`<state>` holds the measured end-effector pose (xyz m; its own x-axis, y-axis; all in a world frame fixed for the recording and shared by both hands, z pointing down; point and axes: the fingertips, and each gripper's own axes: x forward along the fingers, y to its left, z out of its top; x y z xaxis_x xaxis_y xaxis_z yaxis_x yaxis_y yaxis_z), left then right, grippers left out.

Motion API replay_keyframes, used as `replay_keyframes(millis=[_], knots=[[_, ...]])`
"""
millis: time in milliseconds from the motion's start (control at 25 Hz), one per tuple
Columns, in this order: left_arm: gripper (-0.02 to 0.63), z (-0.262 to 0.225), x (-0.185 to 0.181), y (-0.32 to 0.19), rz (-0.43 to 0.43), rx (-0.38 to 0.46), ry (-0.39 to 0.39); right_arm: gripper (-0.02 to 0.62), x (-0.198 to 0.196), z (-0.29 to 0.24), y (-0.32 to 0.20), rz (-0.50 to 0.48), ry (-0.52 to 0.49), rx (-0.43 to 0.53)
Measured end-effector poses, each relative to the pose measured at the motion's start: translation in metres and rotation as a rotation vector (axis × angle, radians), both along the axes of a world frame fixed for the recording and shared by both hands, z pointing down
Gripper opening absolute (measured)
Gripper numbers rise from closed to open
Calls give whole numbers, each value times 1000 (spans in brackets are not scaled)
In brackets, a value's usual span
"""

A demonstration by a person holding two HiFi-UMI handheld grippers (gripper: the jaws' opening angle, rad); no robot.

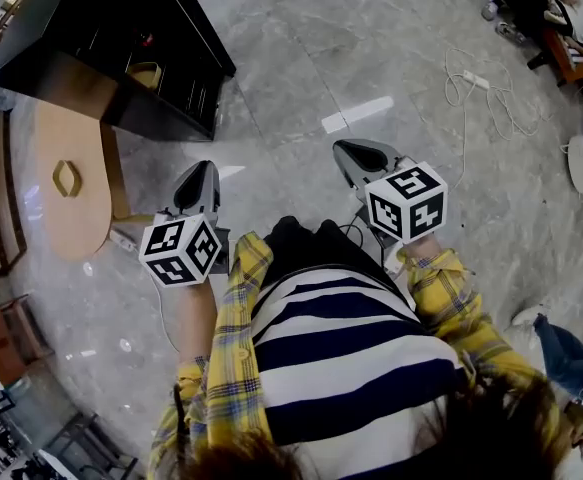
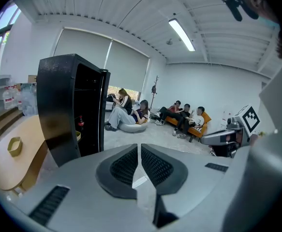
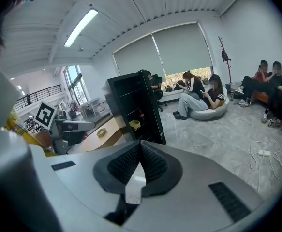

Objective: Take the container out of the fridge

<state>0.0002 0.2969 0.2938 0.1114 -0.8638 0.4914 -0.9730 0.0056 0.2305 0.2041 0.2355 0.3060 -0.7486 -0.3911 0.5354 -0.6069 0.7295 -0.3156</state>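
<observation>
The task was at its opening step, as I judged it: the approach, with nothing reached for yet. The left gripper (image 1: 199, 171) and the right gripper (image 1: 343, 148) were both held low in front of the person's body, well apart from the black fridge (image 1: 71, 18). Each gripper's own view showed its jaws closed together on nothing.

The fridge stood open, and the yellow container (image 1: 146, 73) sat on a shelf inside it with a red bottle (image 2: 81, 122) a little above. The next move would call for walking closer, spreading one gripper's jaws, and reaching in level with that shelf, taking care not to knock the bottle.

By count there were two grippers, one fridge and one red bottle. There were two yellow containers, one in the fridge and a second container (image 1: 66, 178) on the wooden table (image 1: 76, 233) beside it — only the first was the task's.
</observation>
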Motion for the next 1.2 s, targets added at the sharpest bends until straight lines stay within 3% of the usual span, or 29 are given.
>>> replay_keyframes(millis=[360, 680, 960, 1200], knots=[[35, -5, -6, -15, 9, 27, -86, 28, -13, 10, -8, -32, -12, -28], [28, 7, -9, -58, 51, 68, -6, 28, -31, 16, -33, -47, 5, -27], [28, 13, -33, -97, 44, 51, -214, 29, -58, 17, -67, -64, 14, -44], [31, 26, -49, -120, 64, 17, -248, 29, -84, 23, -90, -84, 25, -65]])
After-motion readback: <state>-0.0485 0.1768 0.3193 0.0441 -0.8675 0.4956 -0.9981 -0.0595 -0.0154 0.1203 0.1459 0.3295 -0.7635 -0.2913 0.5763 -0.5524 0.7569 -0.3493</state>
